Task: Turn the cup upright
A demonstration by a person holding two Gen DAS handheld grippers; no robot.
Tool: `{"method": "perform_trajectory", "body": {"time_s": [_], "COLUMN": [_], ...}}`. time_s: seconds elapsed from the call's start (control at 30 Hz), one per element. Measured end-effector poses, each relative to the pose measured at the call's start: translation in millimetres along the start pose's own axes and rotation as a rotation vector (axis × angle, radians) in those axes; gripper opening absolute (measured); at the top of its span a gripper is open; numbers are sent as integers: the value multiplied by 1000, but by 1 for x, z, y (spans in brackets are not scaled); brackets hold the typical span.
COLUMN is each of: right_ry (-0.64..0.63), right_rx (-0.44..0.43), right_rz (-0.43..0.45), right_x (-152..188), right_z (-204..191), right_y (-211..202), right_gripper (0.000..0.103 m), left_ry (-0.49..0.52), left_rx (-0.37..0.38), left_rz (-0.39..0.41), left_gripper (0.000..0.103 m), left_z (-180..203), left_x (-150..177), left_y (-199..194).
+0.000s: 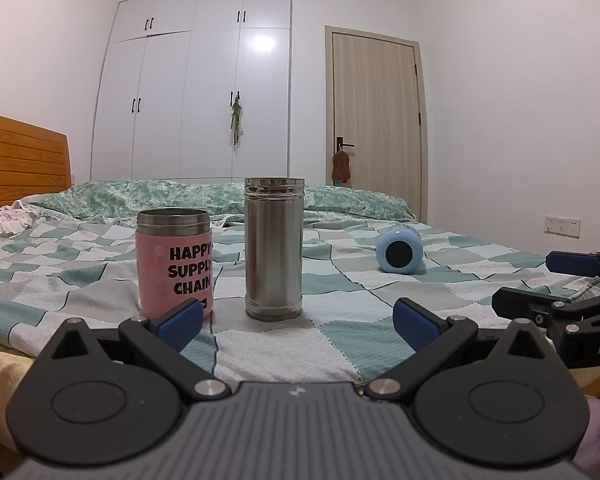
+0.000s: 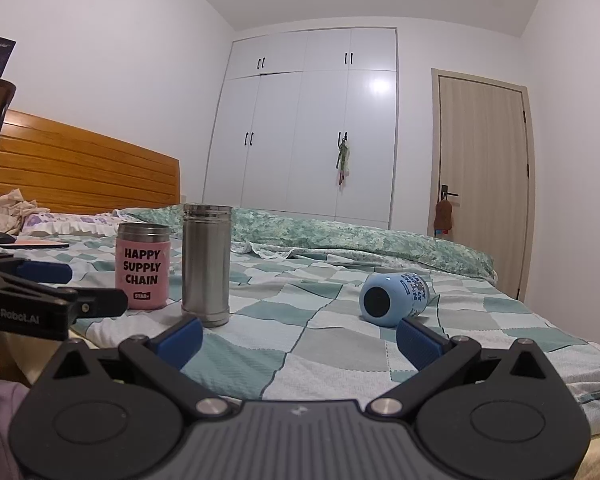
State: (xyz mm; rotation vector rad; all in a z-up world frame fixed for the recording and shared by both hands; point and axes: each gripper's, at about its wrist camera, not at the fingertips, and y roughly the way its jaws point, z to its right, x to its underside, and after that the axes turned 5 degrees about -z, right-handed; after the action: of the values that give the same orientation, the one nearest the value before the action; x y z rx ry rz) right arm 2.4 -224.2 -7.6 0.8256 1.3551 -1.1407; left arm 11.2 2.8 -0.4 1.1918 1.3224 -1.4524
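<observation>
the bed (image 1: 340, 312), spread with a green and white checked cover, filled the lower half of both views. behind the bed stood a white wardrobe (image 1: 192, 92) and, to the wardrobe's right, a pale door (image 1: 376, 120) with something brown hanging from its handle. only the right wrist view showed the long run of the wooden headboard (image 2: 88, 168), a crumpled cloth and a frilled pillow at its foot, and a dark flat thing with a pink one beside it near the bed's left edge; the left wrist view caught just a corner of that headboard, plus a wall socket to the right of the bed.

on the bed, a tall steel flask (image 1: 274, 248) stood upright, and a pink cup (image 1: 175, 260) printed "happy supply chain" stood upright just to the flask's left, apart from it. the blue cup (image 2: 394, 298) lay on its side well to the right of the flask, its dark round end facing the cameras; its printed side showed only in the right wrist view. bare cover lay all round the blue cup and between it and the near edge of the bed.

the left gripper (image 1: 298, 322) hung at the bed's near edge in front of the flask, jaws spread wide and holding nothing. the right gripper (image 2: 300, 340) hung likewise, jaws spread and empty, its right finger (image 2: 418, 340) near the blue cup but not touching.
</observation>
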Motion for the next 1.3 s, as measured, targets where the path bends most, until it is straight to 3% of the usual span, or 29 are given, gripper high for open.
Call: {"method": "perform_trajectory", "body": {"time_s": [1.3], "right_ry": [5], "right_rx": [18], "right_rz": [-4], "right_x": [1], "right_z": [-3], "right_y": [1], "right_gripper": [103], "left_ry": [10], "left_rx": [-4], "left_rz": [10], "left_gripper": [103], "left_z": [1], "left_x": [3], "left_y": [-2]}}
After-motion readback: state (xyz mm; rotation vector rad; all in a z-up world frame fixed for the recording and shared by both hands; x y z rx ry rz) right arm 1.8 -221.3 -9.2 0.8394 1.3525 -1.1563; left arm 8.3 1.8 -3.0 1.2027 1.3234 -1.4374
